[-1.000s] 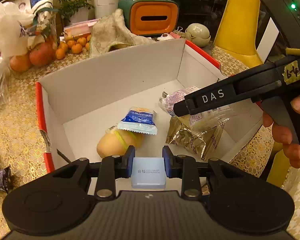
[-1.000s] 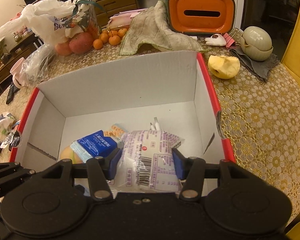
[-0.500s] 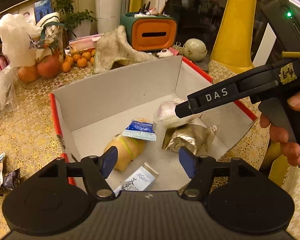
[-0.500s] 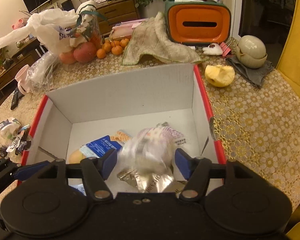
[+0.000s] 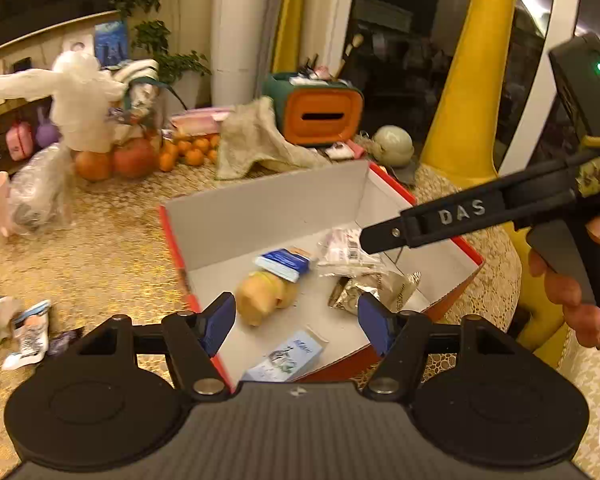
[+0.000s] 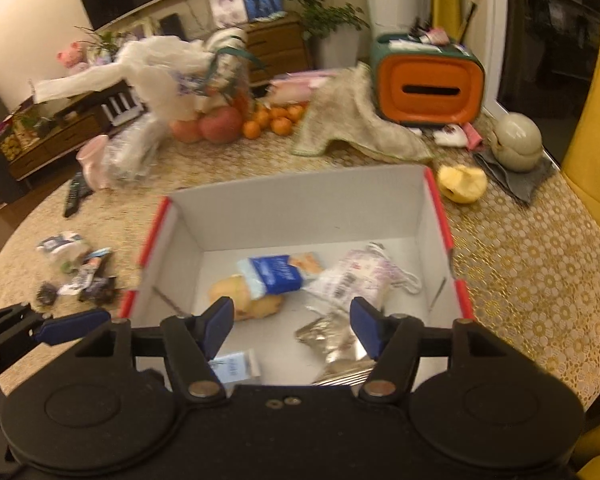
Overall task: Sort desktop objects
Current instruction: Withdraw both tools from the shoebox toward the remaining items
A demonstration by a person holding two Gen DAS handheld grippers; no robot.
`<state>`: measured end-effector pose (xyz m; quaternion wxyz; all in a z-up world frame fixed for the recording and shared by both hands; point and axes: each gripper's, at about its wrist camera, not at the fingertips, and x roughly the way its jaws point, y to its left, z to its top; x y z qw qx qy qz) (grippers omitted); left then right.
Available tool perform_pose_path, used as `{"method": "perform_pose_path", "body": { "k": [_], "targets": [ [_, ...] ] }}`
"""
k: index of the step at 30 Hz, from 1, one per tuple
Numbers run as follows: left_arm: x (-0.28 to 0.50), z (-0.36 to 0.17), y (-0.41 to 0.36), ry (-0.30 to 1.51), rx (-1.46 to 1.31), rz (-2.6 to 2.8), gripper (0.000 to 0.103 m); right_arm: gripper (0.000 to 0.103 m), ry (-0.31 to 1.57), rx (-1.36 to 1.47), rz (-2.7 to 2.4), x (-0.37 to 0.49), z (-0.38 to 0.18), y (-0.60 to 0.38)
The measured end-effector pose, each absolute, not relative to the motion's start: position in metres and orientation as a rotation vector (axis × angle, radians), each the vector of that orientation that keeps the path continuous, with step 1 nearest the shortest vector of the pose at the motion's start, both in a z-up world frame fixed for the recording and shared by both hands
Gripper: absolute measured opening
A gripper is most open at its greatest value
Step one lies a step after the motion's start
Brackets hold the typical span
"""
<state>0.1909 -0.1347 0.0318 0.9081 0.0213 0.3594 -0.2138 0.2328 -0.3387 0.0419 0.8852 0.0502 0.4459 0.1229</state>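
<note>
Place: a home, a living or dining room
Surface: round surface (image 6: 532, 264) under a gold lace cloth
Food: apples (image 6: 220, 126) and small oranges (image 6: 278, 120) at the far side, under a white plastic bag (image 6: 160, 68); a bitten apple (image 6: 462, 184) to the right
Household bits: orange tissue box (image 6: 428, 84), crumpled towel (image 6: 352, 120), pink mug (image 6: 92, 160), remote (image 6: 74, 196)
Furniture: wooden sideboard (image 6: 276, 44) with photos (image 6: 226, 6), potted plant (image 6: 328, 20), yellow chair (image 6: 596, 100) on the right
</note>
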Motion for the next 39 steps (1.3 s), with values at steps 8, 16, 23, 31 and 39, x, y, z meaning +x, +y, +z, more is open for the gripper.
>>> {"method": "perform_pose_path", "body": {
  "k": [8,16,23,31,39],
  "targets": [
    [0.170,0.044,-0.097,0.707,0.010,-0.399,0.067,0.064,0.893,0.070,0.310,0.213,0.061,-0.306],
    [0.153,0.044,-0.055,0.703,0.008,-0.342,0.067,0.064,0.886,0.035,0.380,0.202,0.067,-0.260],
    [0.144,0.041,-0.008,0.693,-0.005,-0.267,0.073,0.068,0.877,0.002,0.467,0.199,0.065,-0.214],
    [0.145,0.026,0.042,0.716,-0.018,-0.183,0.079,0.072,0.874,-0.037,0.572,0.199,0.051,-0.167],
    [0.154,0.005,0.084,0.759,-0.019,-0.103,0.084,0.073,0.917,-0.085,0.627,0.215,0.027,-0.133]
  ]
}}
